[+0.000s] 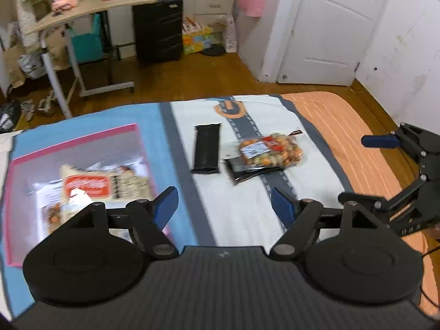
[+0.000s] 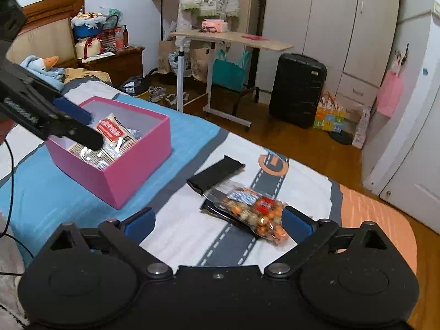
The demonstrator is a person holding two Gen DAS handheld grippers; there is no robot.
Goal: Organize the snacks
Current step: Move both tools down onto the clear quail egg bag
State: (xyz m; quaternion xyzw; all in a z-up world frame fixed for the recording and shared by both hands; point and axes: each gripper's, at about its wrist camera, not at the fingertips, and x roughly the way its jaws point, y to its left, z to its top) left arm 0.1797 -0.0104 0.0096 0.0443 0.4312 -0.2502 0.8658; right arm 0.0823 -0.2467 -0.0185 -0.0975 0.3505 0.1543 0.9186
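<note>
Resting on bed: soft printed bedspread, flat and matte.
Pink box: rigid card, rectangular, crinkly packets inside.
Nut bag: clear glossy film over black flat packets.
Left gripper: jaws apart, empty.
Right gripper: jaws wide apart, empty, the nut bag lying just beyond them.

Your left claw hung tilted downward with its blue pads apart and nothing between them. Your right claw also pointed down, jaws spread very wide and empty, off to the right of the left one.
</note>
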